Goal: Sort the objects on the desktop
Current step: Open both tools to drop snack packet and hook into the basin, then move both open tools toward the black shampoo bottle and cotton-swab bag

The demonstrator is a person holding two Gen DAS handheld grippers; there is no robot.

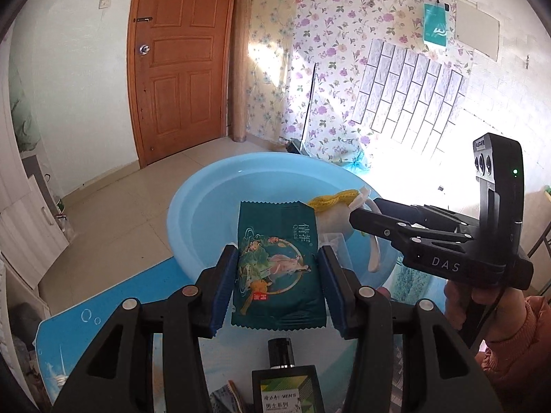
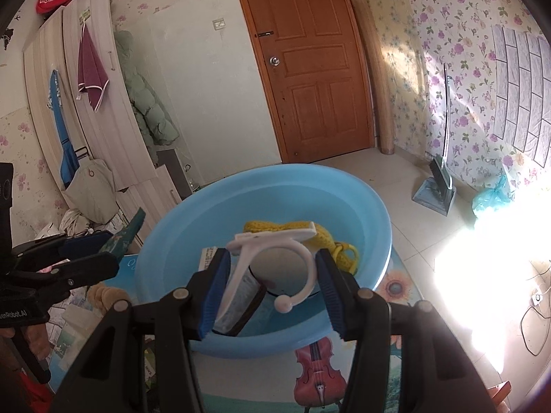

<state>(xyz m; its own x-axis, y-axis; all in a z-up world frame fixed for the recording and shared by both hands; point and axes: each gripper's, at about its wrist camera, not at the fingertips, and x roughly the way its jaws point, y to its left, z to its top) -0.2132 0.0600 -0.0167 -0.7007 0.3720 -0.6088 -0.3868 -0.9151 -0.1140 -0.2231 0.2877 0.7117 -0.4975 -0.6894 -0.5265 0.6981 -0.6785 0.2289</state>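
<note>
basin [image 1: 193, 206] on table [image 1: 103, 313] — bottle [image 1: 287, 382] before it

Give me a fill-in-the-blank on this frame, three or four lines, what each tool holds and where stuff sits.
1. The left tool is shut on a flat dark ____ foil sachet.
2. The right tool grips a white plastic clip with a ____ knitted cord.
3. Both tools point toward a round light-blue plastic ____.
4. A black-capped bottle lies ____ the basin.

Answers: green; yellow; basin; outside
</note>
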